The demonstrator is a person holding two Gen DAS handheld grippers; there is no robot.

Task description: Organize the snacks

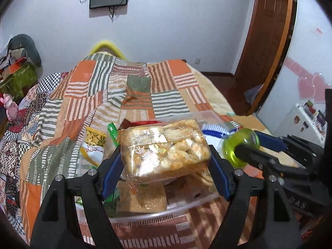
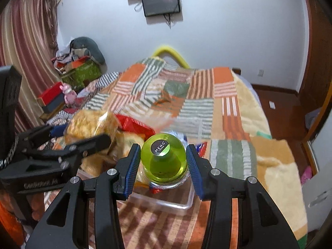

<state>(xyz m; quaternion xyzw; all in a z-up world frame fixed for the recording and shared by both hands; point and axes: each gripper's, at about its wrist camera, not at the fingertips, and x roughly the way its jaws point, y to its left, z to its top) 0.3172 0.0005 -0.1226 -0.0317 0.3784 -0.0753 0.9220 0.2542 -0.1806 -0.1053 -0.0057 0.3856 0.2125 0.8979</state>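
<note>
Clear cellophane pack of pale biscuits (image 1: 164, 149), banded by a gold patterned ribbon and printed with gold marks, fills the centre of the left wrist view; it sits tilted, raised above the clear plastic bin (image 1: 186, 204) at lower centre. In the right wrist view the same pack appears blurred at centre left. Green translucent round container (image 2: 165, 158), its black circular label reading "MENG", lies at lower centre of the right wrist view over the bin; in the left wrist view it is at centre right. Behind, at mid-frame, lie a red packet (image 2: 134, 124), a green-edged packet (image 1: 112, 132) and a bag of yellow chips (image 1: 94, 138).
</note>
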